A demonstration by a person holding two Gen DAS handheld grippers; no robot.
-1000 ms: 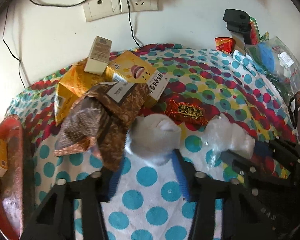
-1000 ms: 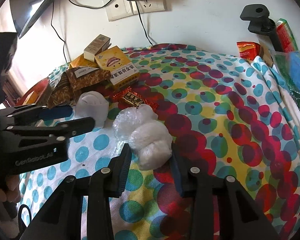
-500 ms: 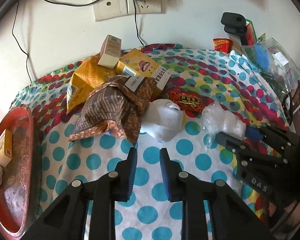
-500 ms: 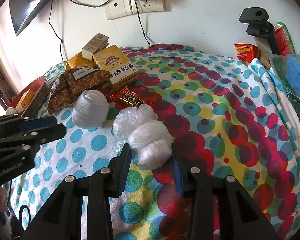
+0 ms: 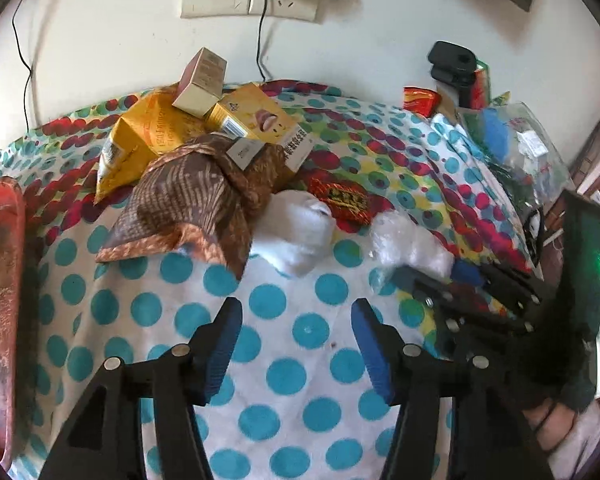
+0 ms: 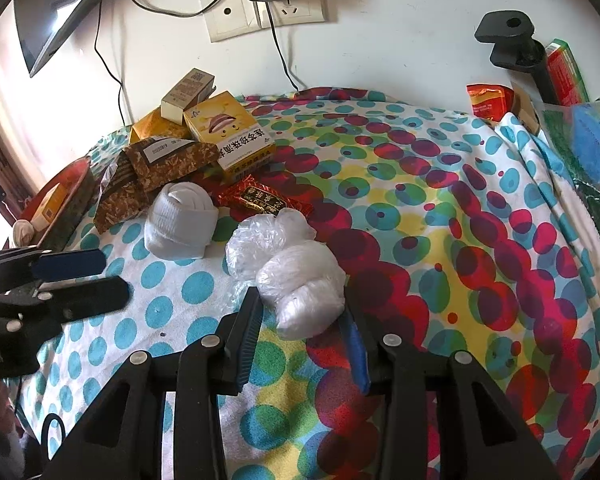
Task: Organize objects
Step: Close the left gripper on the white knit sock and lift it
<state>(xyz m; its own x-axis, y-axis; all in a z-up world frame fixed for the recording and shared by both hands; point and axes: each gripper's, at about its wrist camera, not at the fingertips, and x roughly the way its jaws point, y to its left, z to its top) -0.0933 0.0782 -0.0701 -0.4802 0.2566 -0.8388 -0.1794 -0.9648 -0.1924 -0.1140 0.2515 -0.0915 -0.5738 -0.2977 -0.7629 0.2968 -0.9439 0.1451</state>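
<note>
The right gripper (image 6: 300, 316) has its jaws closed in on the plastic-wrapped bundle (image 6: 300, 292), a pad pressing each side of its near lobe, while the left gripper (image 5: 296, 344) hangs wide with nothing between its jaws, which have just been opening above bare cloth. That bundle sits on the spotted tablecloth (image 6: 440, 240) near the middle, and it looks light and squashy, thin crinkled film over something soft and white, so I'd expect it to give under the pads and the film to slip; the fat lobe is the better hold, not the loose puffed top. Just beside it to the left lies the rolled white sock (image 6: 180, 220), soft again, easy to pinch across its round body, and the left gripper is pointed at it. Touching the sock's far side is the brown patterned packet (image 5: 188, 208), with a red sweet wrapper (image 6: 260, 198) close behind the bundle. Further back, yellow boxes (image 6: 228, 132) are stacked against the wall under the sockets (image 6: 268, 12). Open room lies toward the right, over the red-spotted stretch; the red tray (image 5: 0, 272) sits at the left edge, and a clutter of bags (image 6: 580, 140) crowds the far right side.
</note>
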